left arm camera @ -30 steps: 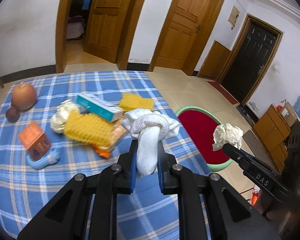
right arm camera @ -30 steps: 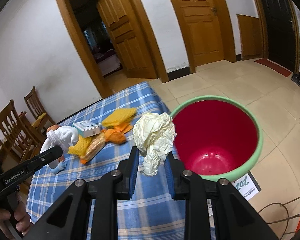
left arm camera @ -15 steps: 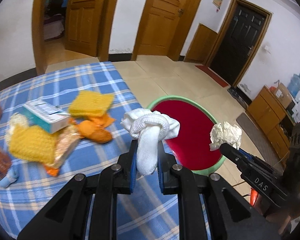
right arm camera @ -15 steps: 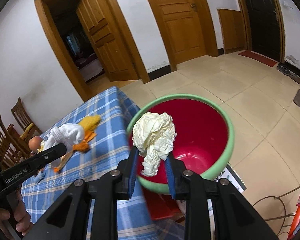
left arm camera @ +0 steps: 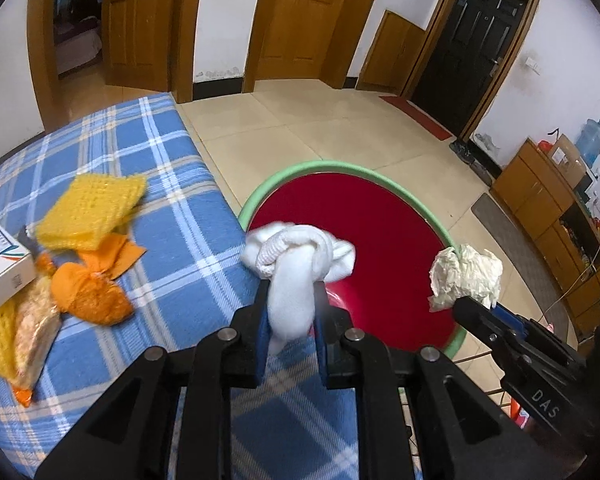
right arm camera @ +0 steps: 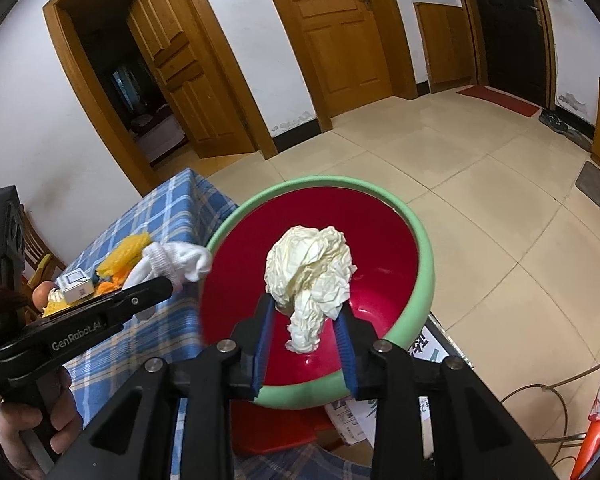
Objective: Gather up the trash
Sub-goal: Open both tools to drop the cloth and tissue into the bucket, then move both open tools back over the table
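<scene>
A red bin with a green rim stands on the floor against the table's right edge. My left gripper is shut on a balled white sock, held over the table edge at the bin's near left rim. My right gripper hangs over the bin's red inside with a crumpled cream paper wad at its fingertips. Its jaws are opening: the wad's tail hangs free between the blue pads, while its bulk still touches both tips. The left wrist view shows the wad perched on the right gripper's tip.
A blue plaid tablecloth carries a yellow mesh pad, an orange wrapper and a white box. Printed sheets lie under the bin. A wooden cabinet stands at the right wall. A hand holds the left gripper.
Both grippers have swung right, from over the table to the bin, and sunk a little. The right jaws have spread wider around the paper wad. The left grip on the sock is unchanged.
</scene>
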